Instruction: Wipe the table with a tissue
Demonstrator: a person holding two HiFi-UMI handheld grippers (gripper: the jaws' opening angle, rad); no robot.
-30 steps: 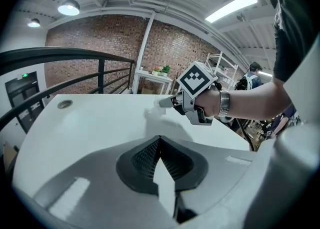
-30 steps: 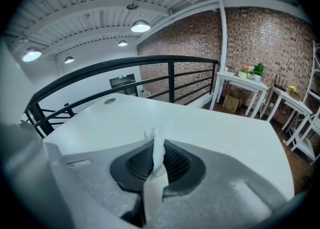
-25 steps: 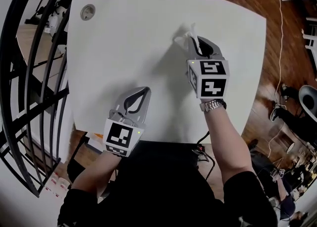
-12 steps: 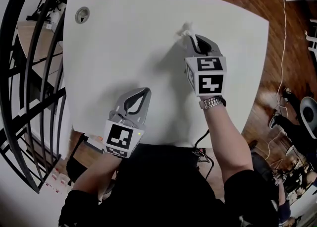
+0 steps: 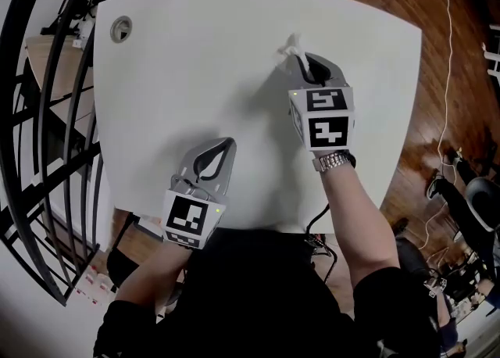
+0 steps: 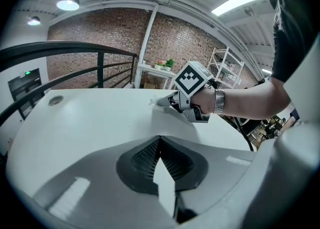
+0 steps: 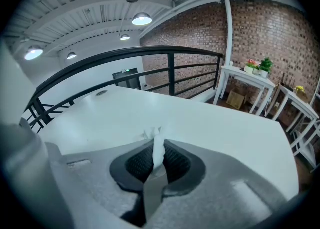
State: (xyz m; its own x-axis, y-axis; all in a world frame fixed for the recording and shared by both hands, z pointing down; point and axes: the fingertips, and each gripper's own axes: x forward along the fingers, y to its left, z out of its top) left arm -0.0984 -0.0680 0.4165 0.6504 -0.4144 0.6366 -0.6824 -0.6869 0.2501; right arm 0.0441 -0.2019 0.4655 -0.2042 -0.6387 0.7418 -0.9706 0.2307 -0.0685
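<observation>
Right gripper (image 5: 303, 59) clamped on crumpled white tissue (image 5: 292, 45), tissue touching curved white table (image 5: 180, 67). Left gripper (image 5: 225, 145) closed, empty. Advice: press tissue flat, overlap strokes.

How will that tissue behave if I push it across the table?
Probably floppy: the tissue is crumpled into a thin twist in the right gripper. Likely light, so it should slide easily on the smooth white table.
</observation>
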